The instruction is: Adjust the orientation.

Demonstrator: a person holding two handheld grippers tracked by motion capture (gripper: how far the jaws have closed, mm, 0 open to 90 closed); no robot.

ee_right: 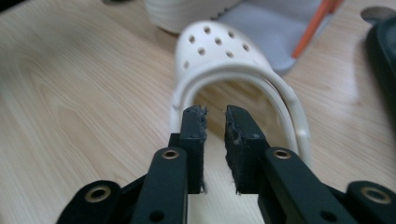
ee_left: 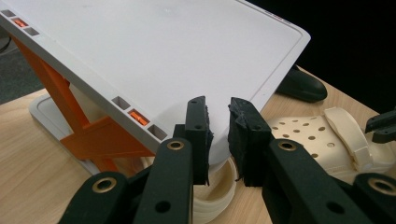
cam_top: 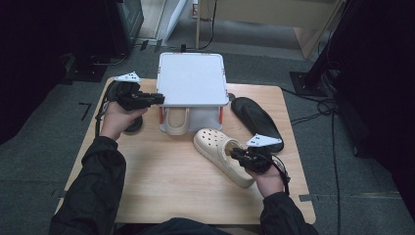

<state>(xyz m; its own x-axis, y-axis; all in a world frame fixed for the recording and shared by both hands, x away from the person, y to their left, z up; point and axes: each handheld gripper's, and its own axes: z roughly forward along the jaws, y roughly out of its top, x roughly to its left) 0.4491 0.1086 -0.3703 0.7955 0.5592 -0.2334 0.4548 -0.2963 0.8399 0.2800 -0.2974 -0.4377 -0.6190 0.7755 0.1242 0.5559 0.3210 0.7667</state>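
Right gripper (ee_right: 215, 114) is nearly closed on the heel strap of the cream perforated foam clog (cam_top: 221, 152), lying near the table's front right. Grip should be confirmed before lifting, and the toe aimed under the white shelf rack with orange braces (cam_top: 192, 78), beside the second cream clog (cam_top: 177, 120) already stowed. Left gripper (ee_left: 218, 108) is pinched on the rack's front edge; it should be held steady.

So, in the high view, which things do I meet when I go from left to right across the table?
Left gripper → white rack with a cream clog under it → second cream clog → right gripper → black insole.
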